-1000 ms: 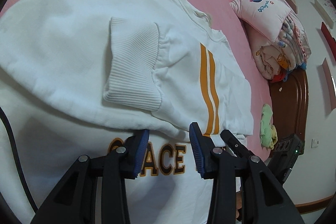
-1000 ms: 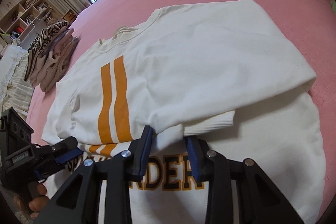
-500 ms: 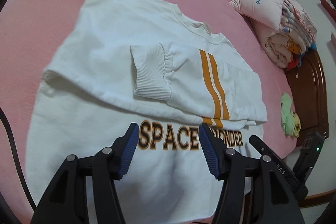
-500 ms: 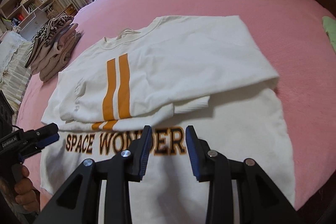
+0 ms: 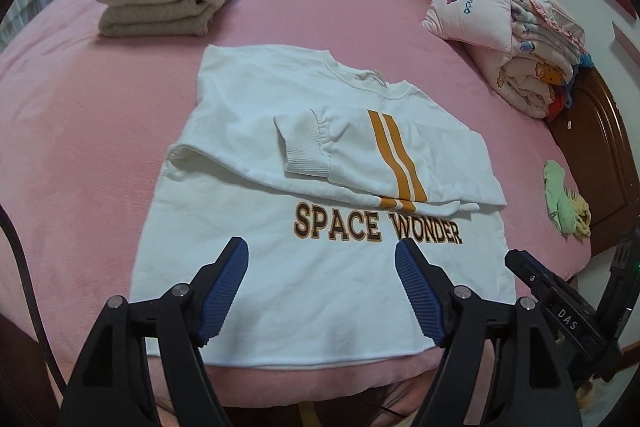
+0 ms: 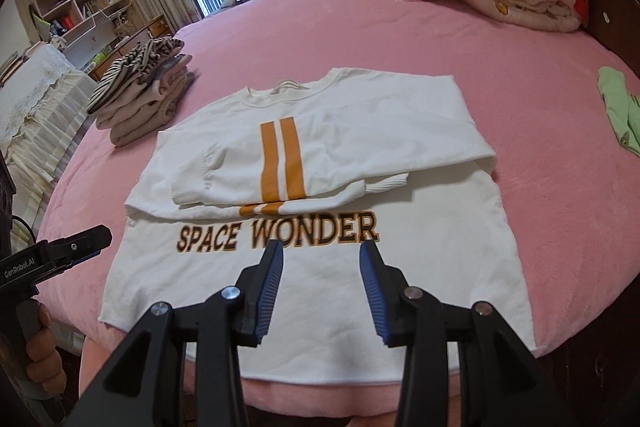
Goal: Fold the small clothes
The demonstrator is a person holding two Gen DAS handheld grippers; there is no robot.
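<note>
We have the white sweatshirt lying flat on the pink bed, both sleeves crossed over the chest so the body makes a neat rectangle, hem nearest us, ready, we judge, for folding lengthwise. Our left gripper hangs above the hem, its jaws having just been opening wide, with nothing between them. Our right gripper has likewise been parting, narrower, and grasps nothing.
</note>
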